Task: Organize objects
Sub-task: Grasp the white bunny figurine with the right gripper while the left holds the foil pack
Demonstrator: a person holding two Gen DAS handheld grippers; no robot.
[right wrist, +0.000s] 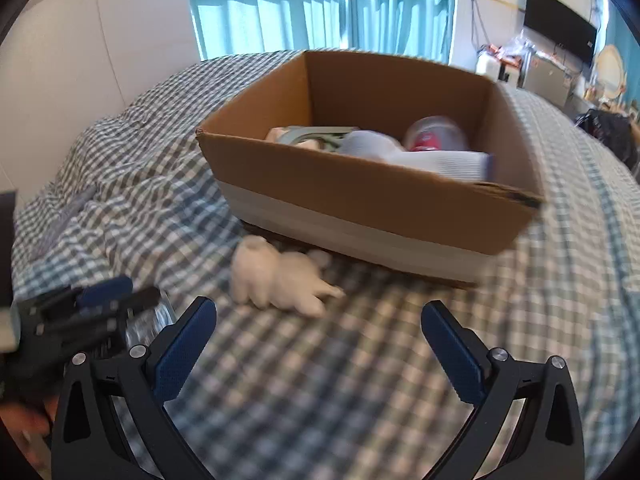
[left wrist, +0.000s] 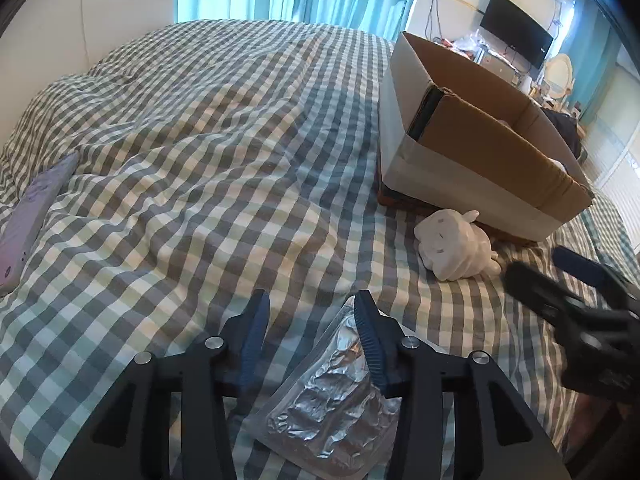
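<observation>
A cardboard box [left wrist: 472, 136] stands on the checked bed, also in the right wrist view [right wrist: 360, 196], holding several items, among them a white folded cloth [right wrist: 436, 162] and a clear jar with red inside [right wrist: 434, 134]. A white figurine [left wrist: 456, 246] lies on its side just in front of the box, and it also shows in the right wrist view [right wrist: 280, 280]. My left gripper [left wrist: 310, 306] is open above a clear bag with foil inside [left wrist: 332, 400], the bag lying under its right finger. My right gripper [right wrist: 320, 320] is wide open and empty, a little short of the figurine.
A pale purple flat packet [left wrist: 28, 220] lies at the bed's left edge. The bed is covered by a rumpled checked duvet [left wrist: 200, 160]. A wall is on the left, curtains behind, and a desk with a monitor [left wrist: 516, 34] at the far right.
</observation>
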